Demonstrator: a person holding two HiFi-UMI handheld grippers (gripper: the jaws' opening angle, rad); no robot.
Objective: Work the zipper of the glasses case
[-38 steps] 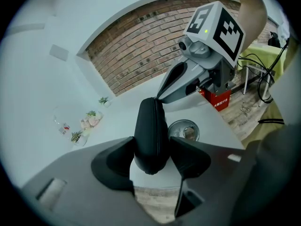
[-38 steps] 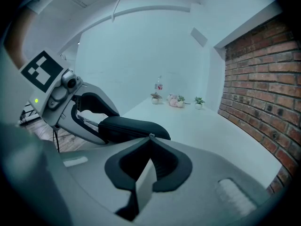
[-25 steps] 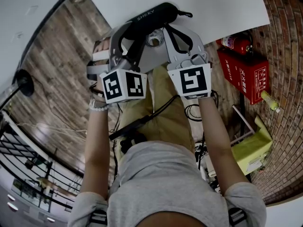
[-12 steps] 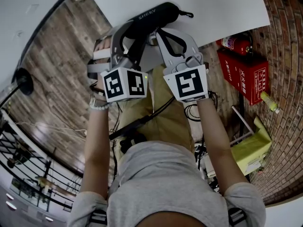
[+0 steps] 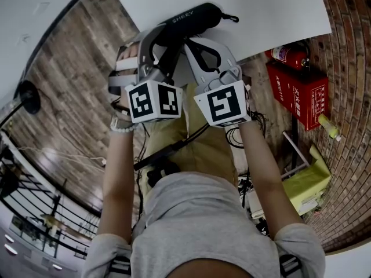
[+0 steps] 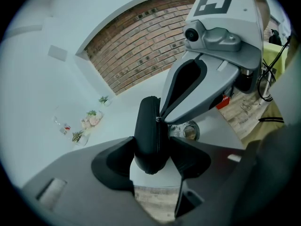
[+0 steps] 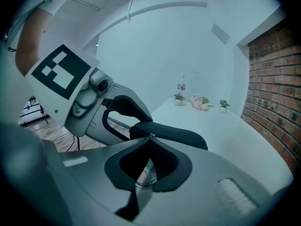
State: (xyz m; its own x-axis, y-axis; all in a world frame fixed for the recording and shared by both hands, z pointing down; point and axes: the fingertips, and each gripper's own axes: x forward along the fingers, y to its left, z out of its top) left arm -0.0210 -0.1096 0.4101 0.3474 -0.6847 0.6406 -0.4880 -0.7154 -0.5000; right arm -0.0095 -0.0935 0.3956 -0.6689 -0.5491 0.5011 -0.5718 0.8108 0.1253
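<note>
The left tool is clamped across the near end of the glasses case. The case is a black, rounded oblong shell lettered "SHEEY", held over the near edge of the white bench. The right tool is pinched together on the small metal zipper pull at the case's seam. Small potted plants stand at the bench's far end.

One black glasses case, one zipper pull and one white bench are counted. Two grippers are noted: left hand-held gripper, right hand-held gripper. One red fire extinguisher and three small potted plants are tallied.
</note>
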